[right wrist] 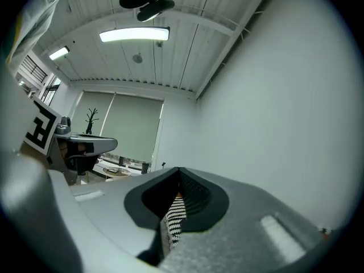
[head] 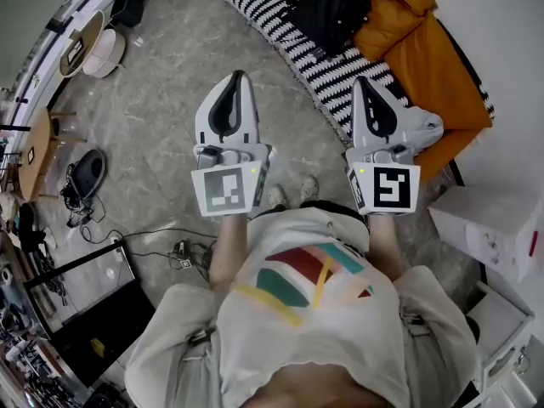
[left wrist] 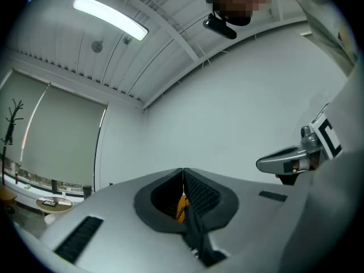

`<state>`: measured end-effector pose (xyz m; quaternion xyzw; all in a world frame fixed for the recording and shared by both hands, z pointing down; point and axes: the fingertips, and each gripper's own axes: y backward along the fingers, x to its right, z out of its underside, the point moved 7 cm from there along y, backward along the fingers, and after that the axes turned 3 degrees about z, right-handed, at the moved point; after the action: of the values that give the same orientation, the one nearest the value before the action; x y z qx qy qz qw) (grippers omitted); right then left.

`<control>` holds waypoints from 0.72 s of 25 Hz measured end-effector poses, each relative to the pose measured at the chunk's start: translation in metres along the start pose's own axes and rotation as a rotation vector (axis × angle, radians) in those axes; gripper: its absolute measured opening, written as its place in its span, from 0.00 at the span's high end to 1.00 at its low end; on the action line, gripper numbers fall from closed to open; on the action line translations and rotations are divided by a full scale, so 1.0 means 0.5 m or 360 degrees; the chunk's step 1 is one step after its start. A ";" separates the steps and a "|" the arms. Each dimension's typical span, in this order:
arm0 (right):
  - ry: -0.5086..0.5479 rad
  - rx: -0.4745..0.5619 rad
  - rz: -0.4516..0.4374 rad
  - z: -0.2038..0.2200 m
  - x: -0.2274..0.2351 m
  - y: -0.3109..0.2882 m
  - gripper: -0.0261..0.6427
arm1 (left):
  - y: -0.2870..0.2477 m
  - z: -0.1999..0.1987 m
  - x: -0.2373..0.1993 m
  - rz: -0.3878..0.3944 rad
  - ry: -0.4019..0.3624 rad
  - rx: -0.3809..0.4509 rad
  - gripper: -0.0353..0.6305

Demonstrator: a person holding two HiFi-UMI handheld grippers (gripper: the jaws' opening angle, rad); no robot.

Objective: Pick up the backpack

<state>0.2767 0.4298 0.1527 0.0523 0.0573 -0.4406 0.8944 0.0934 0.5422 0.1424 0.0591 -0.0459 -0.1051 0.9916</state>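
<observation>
A black backpack point(head: 331, 8) lies on a black-and-white striped blanket point(head: 293, 42) on the orange sofa point(head: 423, 51) at the top of the head view. My left gripper point(head: 236, 76) is held level over the floor, short of the sofa, its jaws shut with nothing between them. My right gripper point(head: 358, 82) hangs beside it over the blanket's edge, also shut and empty. In the left gripper view the closed jaws point(left wrist: 182, 170) point at a white wall; the right gripper point(right wrist: 180, 170) view shows the same, with striped cloth seen through the jaw hollow.
A white box point(head: 493, 221) stands at the right by the sofa's end. Cables and a black round device point(head: 85, 172) lie on the marble floor at the left. A round white stool point(head: 104, 51) stands at the upper left. A desk edge point(head: 38, 147) runs along the left.
</observation>
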 end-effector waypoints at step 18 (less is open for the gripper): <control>-0.0031 0.0066 -0.0180 0.016 0.083 -0.061 0.95 | -0.081 -0.007 -0.033 -0.0218 -0.0044 0.0121 0.92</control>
<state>0.2781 0.3774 0.1531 0.0631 0.0424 -0.4920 0.8673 0.0695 0.5070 0.1326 0.0983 -0.0594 -0.1718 0.9784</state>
